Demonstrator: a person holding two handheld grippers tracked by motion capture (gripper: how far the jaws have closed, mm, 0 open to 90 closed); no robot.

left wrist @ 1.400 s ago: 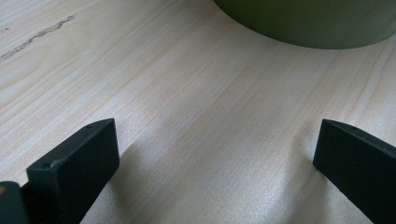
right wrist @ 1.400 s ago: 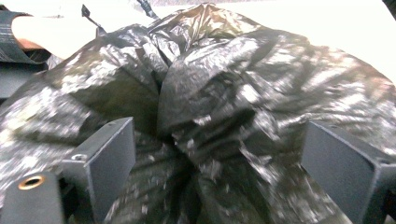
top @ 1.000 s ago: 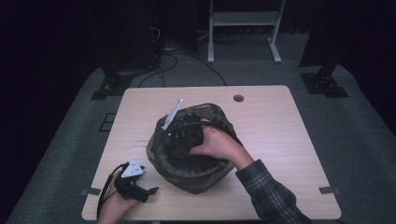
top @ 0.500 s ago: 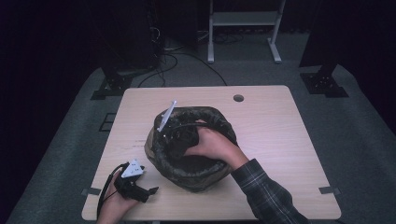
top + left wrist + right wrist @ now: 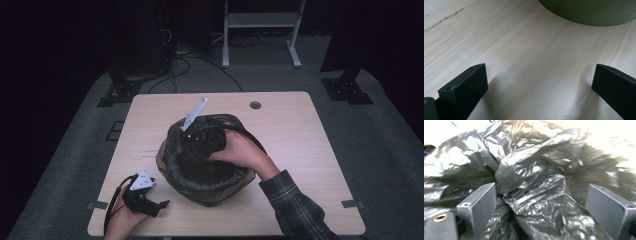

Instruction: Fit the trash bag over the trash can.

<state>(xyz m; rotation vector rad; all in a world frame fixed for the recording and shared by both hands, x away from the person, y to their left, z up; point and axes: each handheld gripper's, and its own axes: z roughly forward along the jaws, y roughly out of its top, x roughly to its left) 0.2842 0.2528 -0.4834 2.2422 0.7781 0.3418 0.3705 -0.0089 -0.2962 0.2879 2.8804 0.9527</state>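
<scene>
Right gripper (image 5: 541, 202) spread wide inside crumpled black bin liner (image 5: 536, 182), left gripper (image 5: 540, 82) released, resting on wooden table (image 5: 524, 50) lower left, beside green bin (image 5: 589, 12)

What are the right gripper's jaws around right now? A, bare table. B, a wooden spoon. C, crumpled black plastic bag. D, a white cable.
C: in the right gripper view, the right gripper has its jaws spread with crumpled black plastic bag bunched between them; in the high view it reaches into the bag-lined bin.
</scene>
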